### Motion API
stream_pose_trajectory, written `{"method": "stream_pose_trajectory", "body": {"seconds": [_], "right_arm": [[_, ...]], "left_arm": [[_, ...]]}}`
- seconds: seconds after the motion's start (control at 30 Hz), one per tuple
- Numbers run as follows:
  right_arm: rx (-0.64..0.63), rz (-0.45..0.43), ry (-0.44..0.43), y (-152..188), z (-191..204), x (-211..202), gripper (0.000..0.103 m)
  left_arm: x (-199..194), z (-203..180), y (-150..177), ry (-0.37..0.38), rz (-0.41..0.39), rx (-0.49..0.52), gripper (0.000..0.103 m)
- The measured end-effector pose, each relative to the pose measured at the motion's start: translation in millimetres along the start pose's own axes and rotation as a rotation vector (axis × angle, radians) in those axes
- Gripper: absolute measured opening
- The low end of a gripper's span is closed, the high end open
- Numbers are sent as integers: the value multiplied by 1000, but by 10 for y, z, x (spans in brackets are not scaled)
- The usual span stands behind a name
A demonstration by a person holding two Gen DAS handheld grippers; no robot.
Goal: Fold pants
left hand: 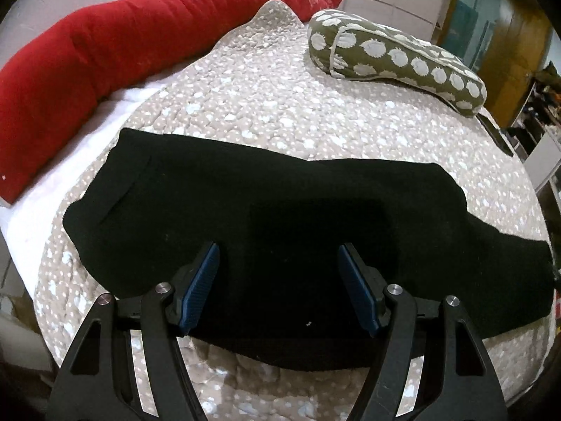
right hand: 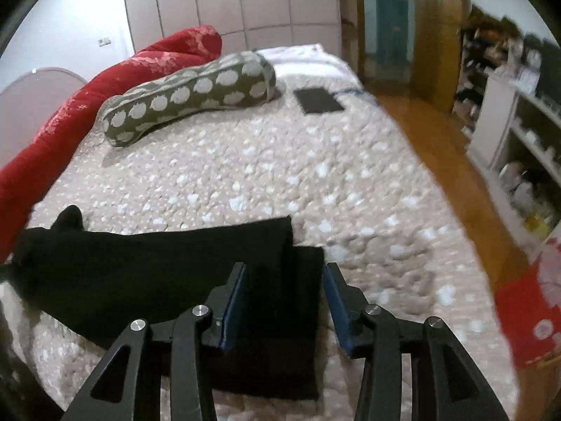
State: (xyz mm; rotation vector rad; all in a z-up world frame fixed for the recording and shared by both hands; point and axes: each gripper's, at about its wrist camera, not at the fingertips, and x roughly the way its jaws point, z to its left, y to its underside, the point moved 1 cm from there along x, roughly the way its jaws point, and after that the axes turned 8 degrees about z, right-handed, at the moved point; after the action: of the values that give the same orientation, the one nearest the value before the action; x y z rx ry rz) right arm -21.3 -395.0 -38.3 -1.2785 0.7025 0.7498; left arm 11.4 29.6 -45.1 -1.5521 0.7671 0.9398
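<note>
Black pants (left hand: 266,217) lie flat across a beige dotted quilt (left hand: 263,112) on a bed, folded lengthwise into a long band. My left gripper (left hand: 278,256) is open above the middle of the pants, near their front edge, holding nothing. In the right wrist view the leg ends of the pants (right hand: 168,263) lie at lower left. My right gripper (right hand: 284,273) is open over the cuff end, its jaws standing either side of the fabric without closing on it.
A long red bolster (left hand: 105,45) lies along the bed's far left side. A green pillow with white spots (left hand: 396,56) lies behind the pants. A dark flat tablet (right hand: 317,101) rests near the bed's far corner. Wooden floor (right hand: 438,140) and white shelves (right hand: 519,133) are to the right.
</note>
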Motion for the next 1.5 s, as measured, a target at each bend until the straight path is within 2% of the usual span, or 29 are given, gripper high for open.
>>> {"method": "stream_pose_trajectory", "body": {"seconds": [0.07,0.13,0.3,0.37,0.47,0.53,0.6,0.7,0.73,0.77,0.83,0.97,1.1,1.3,1.4,1.5], "right_arm": [[-12,4,-38,-3,24,86,21],[-41,6,-27,-2,112,153,9],[-25,-61,-24,13,56,-116,7],[-18,-56,-3,39,10,-177,7],[-14,-19,101,83,-50,-48,1],[30,-7,21,86,-125,45,1],[-7,-23,25,78,-67,-5,1],[-51,-53,76,39,34,-165,5],[-46,-66,65,21,54,-230,11],[-42,-80,51,12,68,-275,25],[-37,-97,-7,3,129,-330,43],[-71,-59,-51,16,322,-209,43],[-81,-49,-85,24,436,-111,43],[-38,9,-57,-6,384,143,43],[-10,33,-52,-32,308,278,43],[-10,29,-47,-48,304,301,43]], "left_arm": [[-10,-1,-4,0,1,1,70],[-23,18,-27,-1,-1,-5,70],[-113,55,-70,3,-33,-19,70],[-59,20,-64,0,-25,-15,70],[59,-53,-39,0,9,-3,70],[50,-91,-28,-14,1,13,70],[18,-115,-35,-6,-7,20,70],[-31,-161,-77,3,-24,25,70],[-41,-189,-91,3,-31,31,70],[-44,-226,-107,5,-36,39,70],[-38,-291,-129,11,-38,53,70],[-29,-453,-151,24,-62,83,70],[86,-628,-181,31,-38,124,70],[239,-764,-250,21,-12,151,70],[289,-778,-281,17,-7,158,76],[302,-787,-310,16,-4,158,77]]}}
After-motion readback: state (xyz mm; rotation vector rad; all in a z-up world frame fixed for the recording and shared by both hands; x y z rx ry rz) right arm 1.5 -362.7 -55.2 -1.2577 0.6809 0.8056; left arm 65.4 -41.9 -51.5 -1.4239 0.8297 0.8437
